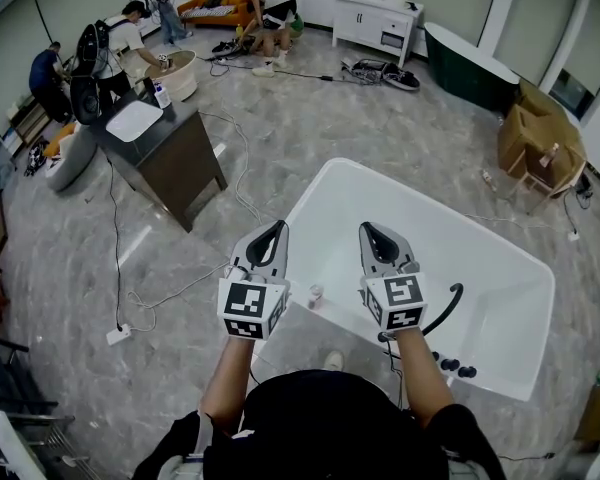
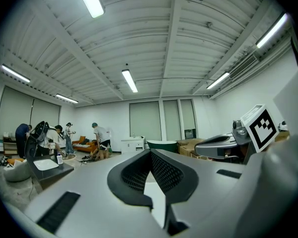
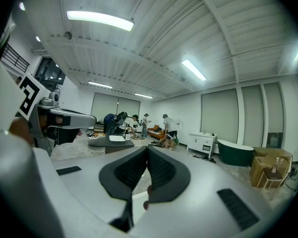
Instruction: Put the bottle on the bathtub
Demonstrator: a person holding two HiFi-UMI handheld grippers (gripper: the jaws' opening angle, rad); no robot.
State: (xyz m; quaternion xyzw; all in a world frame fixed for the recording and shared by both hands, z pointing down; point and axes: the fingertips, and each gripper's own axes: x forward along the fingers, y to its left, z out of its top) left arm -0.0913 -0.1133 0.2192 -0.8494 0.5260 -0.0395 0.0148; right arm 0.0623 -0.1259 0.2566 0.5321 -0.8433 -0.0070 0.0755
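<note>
Bottle (image 1: 316, 296) upright on bathtub (image 1: 450, 248) rim

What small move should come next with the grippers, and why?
The bottle seems to stand already on the bathtub rim, between the left gripper and the right gripper, both shut and empty. So probably just draw them back and away.

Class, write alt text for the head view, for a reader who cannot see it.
A person holds the left gripper and right gripper, tongs shut and empty, level over a white bathtub. A small bottle stands on the tub's rim between them; a dark cabinet stands farther left.
</note>
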